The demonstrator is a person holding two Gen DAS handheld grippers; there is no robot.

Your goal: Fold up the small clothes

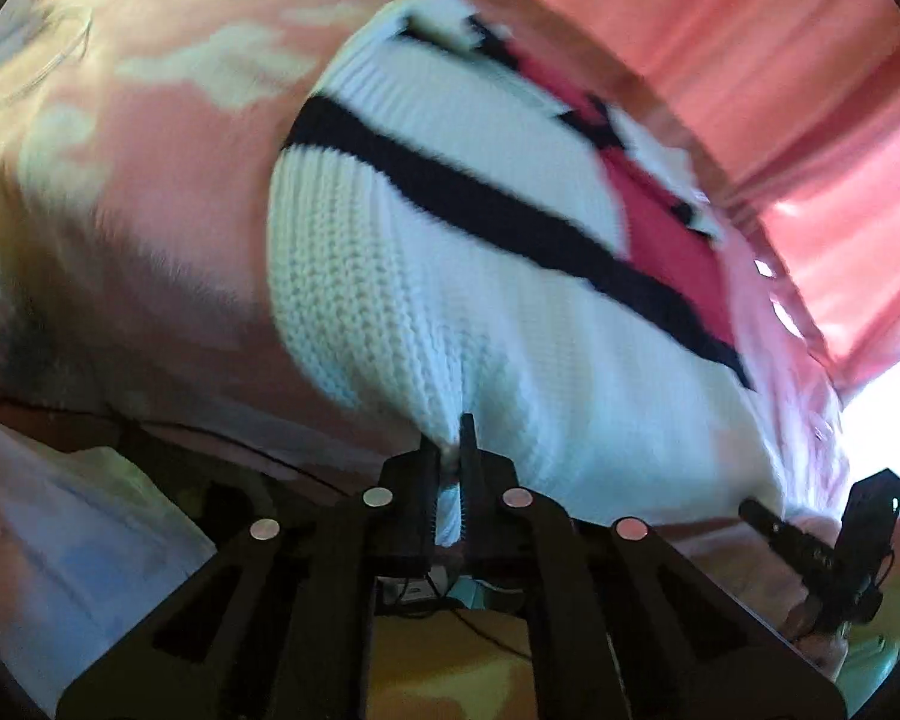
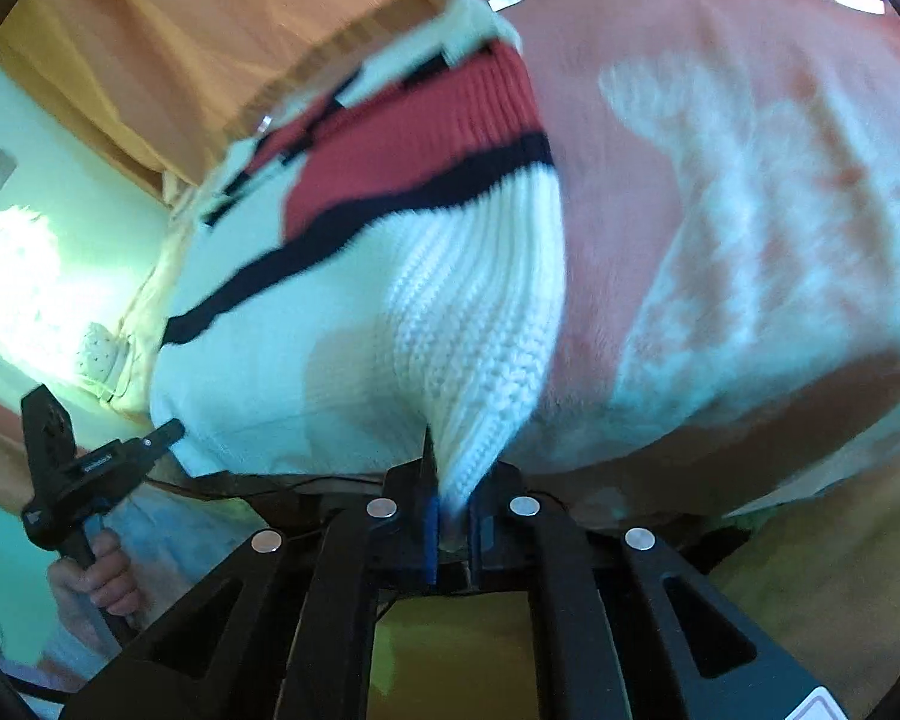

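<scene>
A white knit sweater (image 1: pixel 450 252) with a black stripe and a red panel lies flat on a pink and white blanket (image 1: pixel 150 180). My left gripper (image 1: pixel 449 450) is shut on the sweater's near edge, and a pinch of white knit shows between its fingers. In the right wrist view the same sweater (image 2: pixel 342 312) spreads away from me. My right gripper (image 2: pixel 456 480) is shut on a ridge of its near edge. The left gripper (image 2: pixel 162 435) shows at that view's left, held by a hand (image 2: pixel 90 582), its tip at the sweater's border. The right gripper (image 1: pixel 762 516) shows at the left wrist view's right edge.
The blanket (image 2: pixel 750 240) covers a bed-like surface that extends to both sides of the sweater. Salmon curtains (image 1: pixel 780 60) hang behind it, with a bright window (image 1: pixel 888 408) at the right. A dark cable (image 1: pixel 150 426) runs along the near edge of the bed. Yellowish floor (image 2: pixel 450 648) lies below.
</scene>
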